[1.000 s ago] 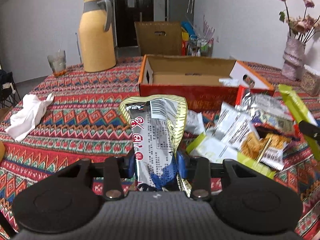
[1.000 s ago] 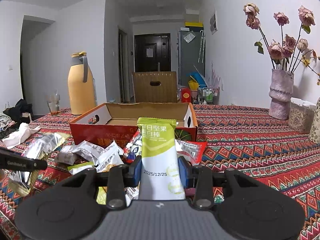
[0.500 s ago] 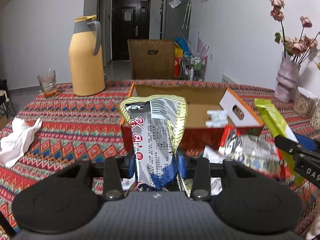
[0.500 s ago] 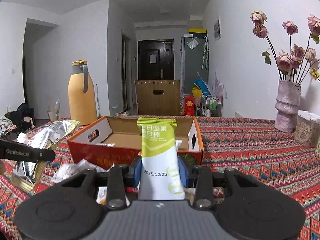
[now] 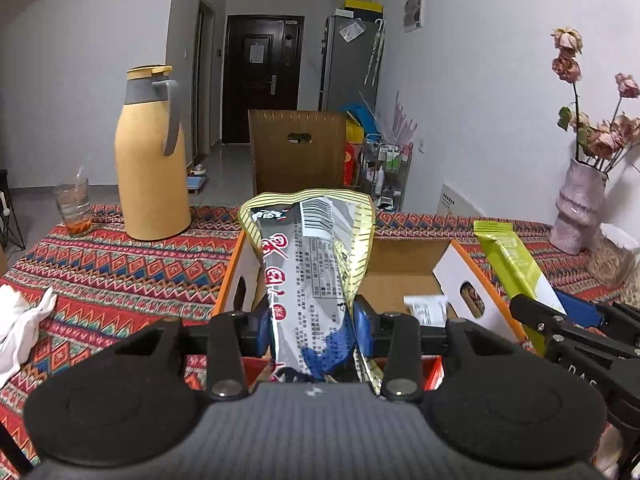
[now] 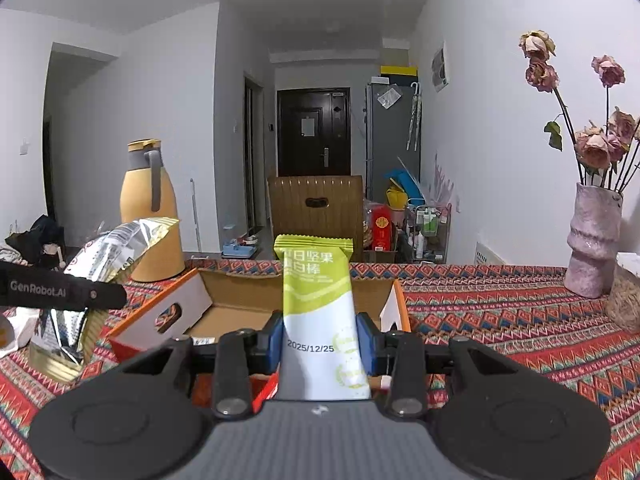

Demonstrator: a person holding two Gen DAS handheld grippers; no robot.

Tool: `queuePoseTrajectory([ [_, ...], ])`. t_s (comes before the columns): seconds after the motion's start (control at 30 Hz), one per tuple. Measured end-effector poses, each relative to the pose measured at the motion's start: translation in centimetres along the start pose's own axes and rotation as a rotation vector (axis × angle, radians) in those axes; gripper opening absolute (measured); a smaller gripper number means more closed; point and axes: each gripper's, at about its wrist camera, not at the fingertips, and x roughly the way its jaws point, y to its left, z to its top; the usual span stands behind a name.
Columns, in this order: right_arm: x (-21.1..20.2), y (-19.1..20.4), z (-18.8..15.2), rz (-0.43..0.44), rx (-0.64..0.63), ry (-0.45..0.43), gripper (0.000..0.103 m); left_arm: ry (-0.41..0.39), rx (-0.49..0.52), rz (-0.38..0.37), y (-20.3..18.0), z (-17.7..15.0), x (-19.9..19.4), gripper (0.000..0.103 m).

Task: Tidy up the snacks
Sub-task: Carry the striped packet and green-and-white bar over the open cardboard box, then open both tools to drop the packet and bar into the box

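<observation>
My left gripper (image 5: 314, 330) is shut on a silver and yellow snack bag (image 5: 316, 268), held upright over the near wall of an open orange cardboard box (image 5: 476, 280). My right gripper (image 6: 318, 338) is shut on a green and white nut bar packet (image 6: 320, 312), held upright over the box (image 6: 176, 300). The bar (image 5: 512, 264) and right gripper also show at the right of the left wrist view. The bag (image 6: 100, 264) and left gripper show at the left of the right wrist view. A small white packet (image 5: 426, 308) lies inside the box.
A yellow thermos jug (image 5: 150, 156) and a glass (image 5: 74, 208) stand at the far left on the patterned tablecloth (image 5: 112, 276). A white cloth (image 5: 20, 328) lies at the left. A vase of dried roses (image 6: 592, 236) stands at the right. A brown chair (image 6: 316, 212) is behind the table.
Both grippers have risen and moved forward with their packets, from above the loose snack pile to over the open box. The pile has dropped out of view.
</observation>
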Motion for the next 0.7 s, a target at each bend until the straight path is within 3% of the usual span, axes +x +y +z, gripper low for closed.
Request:
queuePoseTrajectory([
  [0.4, 6.5, -1.1, 2.0, -0.02, 0.033, 0.059, 0.037, 0.011, -0.043, 0.028, -0.8, 2.1, 6.4, 0.041],
  [0.7, 10.4, -2.0, 0.8, -0.047, 0.046, 0.13, 0.037, 0.036, -0.053, 0.058, -0.7, 0.6, 10.0, 0.041],
])
